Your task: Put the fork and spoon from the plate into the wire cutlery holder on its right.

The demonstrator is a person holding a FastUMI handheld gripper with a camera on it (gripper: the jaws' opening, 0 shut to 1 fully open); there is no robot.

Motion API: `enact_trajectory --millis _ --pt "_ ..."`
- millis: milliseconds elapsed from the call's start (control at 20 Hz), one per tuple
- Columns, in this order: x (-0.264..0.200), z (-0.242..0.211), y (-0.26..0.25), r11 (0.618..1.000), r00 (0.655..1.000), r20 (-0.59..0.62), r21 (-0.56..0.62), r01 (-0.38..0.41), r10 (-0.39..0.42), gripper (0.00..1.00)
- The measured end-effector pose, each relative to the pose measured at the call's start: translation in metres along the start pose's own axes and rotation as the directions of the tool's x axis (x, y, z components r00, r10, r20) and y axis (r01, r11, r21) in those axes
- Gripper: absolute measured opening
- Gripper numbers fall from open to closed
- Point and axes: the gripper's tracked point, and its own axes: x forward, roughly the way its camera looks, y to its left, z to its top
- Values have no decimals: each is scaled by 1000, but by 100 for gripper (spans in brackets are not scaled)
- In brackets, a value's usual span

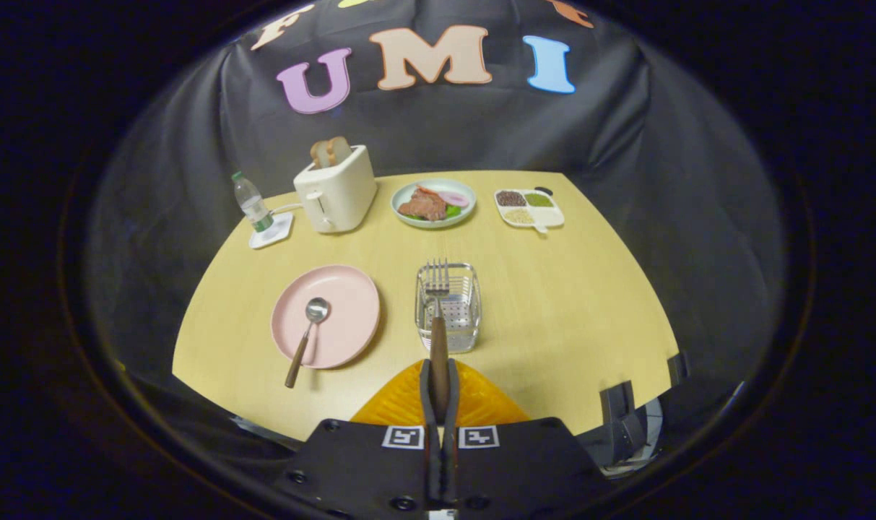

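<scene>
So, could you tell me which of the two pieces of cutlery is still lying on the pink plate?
The spoon, its bowl on the pink plate and its handle over the rim. The fork is clamped in the gripper, tines over the wire cutlery holder.

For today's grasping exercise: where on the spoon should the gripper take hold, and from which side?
Probably the wooden handle of the spoon, where it sticks out past the near rim of the pink plate, coming from above. The bowl lies flat on the plate. The gripper is shut on the fork.
</scene>
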Motion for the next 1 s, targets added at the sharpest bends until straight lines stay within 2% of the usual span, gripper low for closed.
enact_trajectory --millis 150,300,600,750,1000 --pt "9 -6 -10 999 996 -83 -38 8 -11 3" --pt "12 -9 -8 999 984 -175 -34 -22 16 4" --pt "21 -3 -8 999 940 -340 -6 -33 29 4" --pt "32 3 -8 998 920 -392 -48 -28 7 4" --pt "46 8 -1 998 894 -448 -48 -28 3 5"
